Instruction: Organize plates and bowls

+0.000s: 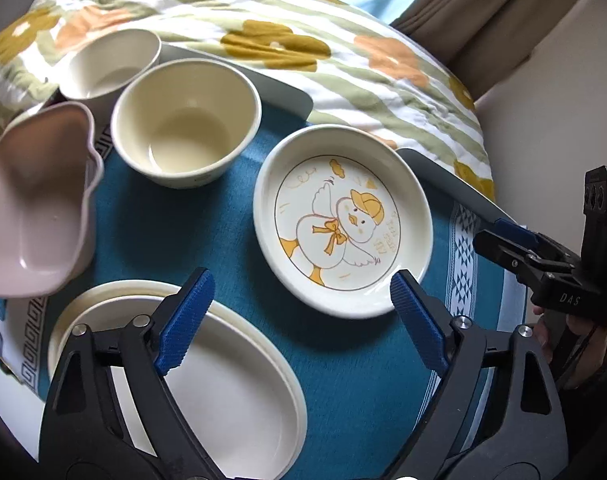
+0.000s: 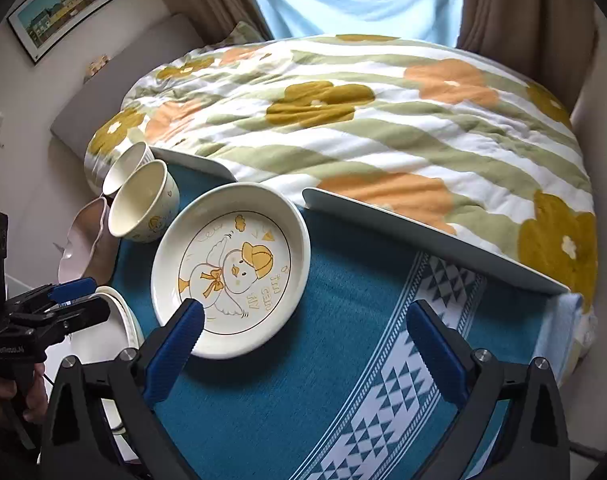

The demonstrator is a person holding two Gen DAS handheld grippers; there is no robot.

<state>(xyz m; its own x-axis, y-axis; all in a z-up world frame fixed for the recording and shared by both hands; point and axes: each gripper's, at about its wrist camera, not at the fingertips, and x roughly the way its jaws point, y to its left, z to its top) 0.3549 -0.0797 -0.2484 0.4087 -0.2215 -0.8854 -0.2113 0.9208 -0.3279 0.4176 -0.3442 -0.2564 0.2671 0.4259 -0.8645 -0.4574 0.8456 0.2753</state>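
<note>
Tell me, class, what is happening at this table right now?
A person holds a gripper in each hand over a blue tablecloth set with dishes. Both the left gripper and the right gripper are open and hold nothing. The duck plate lies between them, alone on the cloth. Two plain white plates sit stacked under the left gripper. Two cream bowls and a pink dish stand apart behind them, so sorting looks unfinished.

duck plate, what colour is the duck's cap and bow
Both are yellow-orange, on the cream duck plate; the right wrist view shows it best.
</note>
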